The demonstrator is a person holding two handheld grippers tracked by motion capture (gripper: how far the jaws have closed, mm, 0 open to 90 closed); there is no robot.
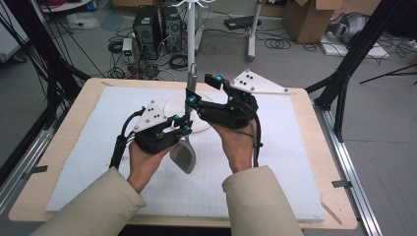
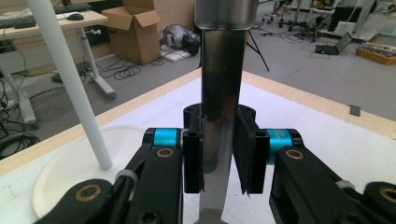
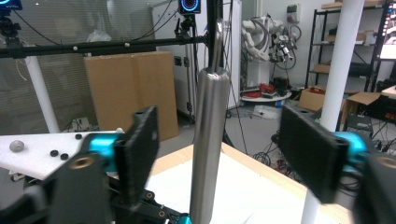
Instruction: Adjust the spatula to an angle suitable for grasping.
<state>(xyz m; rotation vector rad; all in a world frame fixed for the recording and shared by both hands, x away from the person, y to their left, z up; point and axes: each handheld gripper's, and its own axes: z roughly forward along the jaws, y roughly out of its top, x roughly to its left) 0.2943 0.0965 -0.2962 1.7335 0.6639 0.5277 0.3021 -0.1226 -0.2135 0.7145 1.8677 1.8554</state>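
A long steel spoon stands upright above the white mat, its bowl (image 1: 183,156) down and its handle (image 1: 191,81) ending in a hanging loop. My left gripper (image 1: 186,126) is shut on the lower handle (image 2: 219,70); in the left gripper view (image 2: 222,156) both pads press the flat shaft. Higher up, my right gripper (image 1: 203,90) stands open around the handle. In the right gripper view (image 3: 226,151) the round handle (image 3: 209,140) stands between the jaws with a gap on each side.
Right behind the spoon, a white stand with a round base (image 1: 169,105) and a thin pole (image 1: 191,29) rises at the mat's far middle; the pole (image 2: 70,84) stands close on the left. A wooden table (image 1: 324,167) carries the white mat (image 1: 285,162).
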